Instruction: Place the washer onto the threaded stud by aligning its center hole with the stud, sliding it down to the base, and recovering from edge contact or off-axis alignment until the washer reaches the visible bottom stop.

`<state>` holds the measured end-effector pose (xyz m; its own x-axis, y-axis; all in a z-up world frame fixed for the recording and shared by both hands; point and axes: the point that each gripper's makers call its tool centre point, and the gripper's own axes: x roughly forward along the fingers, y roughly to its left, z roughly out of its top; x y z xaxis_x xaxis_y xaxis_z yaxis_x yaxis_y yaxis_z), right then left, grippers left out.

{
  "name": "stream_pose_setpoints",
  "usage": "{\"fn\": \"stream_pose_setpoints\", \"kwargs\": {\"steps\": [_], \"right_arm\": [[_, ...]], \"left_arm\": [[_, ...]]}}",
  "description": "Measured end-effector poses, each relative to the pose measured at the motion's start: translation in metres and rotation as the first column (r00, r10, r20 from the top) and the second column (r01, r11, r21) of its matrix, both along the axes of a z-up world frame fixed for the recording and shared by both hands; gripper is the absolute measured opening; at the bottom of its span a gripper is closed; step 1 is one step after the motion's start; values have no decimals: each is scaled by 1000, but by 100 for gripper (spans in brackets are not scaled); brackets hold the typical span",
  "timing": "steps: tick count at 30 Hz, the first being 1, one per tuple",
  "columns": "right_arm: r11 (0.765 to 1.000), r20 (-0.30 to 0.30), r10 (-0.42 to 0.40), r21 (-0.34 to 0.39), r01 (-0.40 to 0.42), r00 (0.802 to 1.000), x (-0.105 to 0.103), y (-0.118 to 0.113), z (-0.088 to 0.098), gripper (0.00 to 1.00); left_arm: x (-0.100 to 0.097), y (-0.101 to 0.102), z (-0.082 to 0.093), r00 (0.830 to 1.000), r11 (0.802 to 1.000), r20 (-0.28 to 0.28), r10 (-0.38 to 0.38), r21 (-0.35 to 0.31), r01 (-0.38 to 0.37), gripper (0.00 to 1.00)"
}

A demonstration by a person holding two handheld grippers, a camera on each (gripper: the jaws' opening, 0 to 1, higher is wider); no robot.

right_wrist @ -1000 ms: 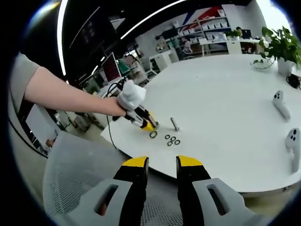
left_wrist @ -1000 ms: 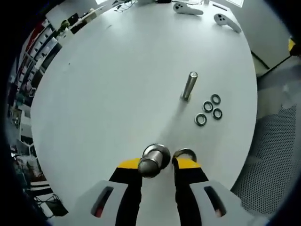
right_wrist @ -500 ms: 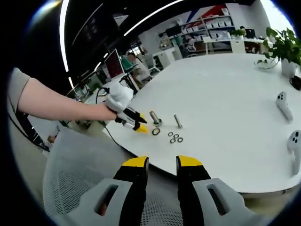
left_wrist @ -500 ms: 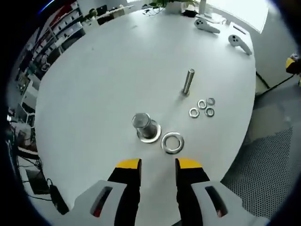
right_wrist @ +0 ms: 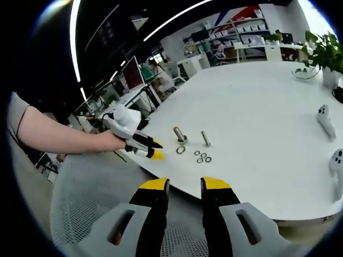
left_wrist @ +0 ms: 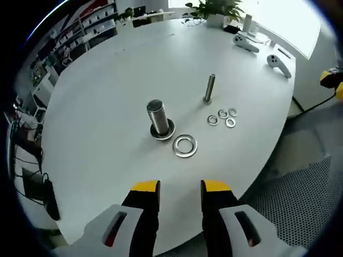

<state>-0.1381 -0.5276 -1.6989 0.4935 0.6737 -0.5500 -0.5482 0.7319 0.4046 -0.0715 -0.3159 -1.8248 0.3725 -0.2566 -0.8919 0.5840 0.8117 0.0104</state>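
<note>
No legible text or labels

Both hand-held grippers are hanging empty with jaws apart: left hand-held gripper and right hand-held gripper off the tabletop edge.

Large round white table in open office: shelving along far wall, potted plant at table's far edge, bright window, ceiling strip lights, grey mesh chair.

On your bench, the thick stud stands with a large washer lying just beside it; beyond stands a thinner stud, three small washers near it.
</note>
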Motion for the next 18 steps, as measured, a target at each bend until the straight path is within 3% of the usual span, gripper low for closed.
{"fn": "stream_pose_setpoints", "kwargs": {"steps": [18], "right_arm": [[1000,-3,-3,-2,3,1000,0,-1,-1,26]], "left_arm": [[10,-19,17,998,998,50,29,-55,-26,32]]}}
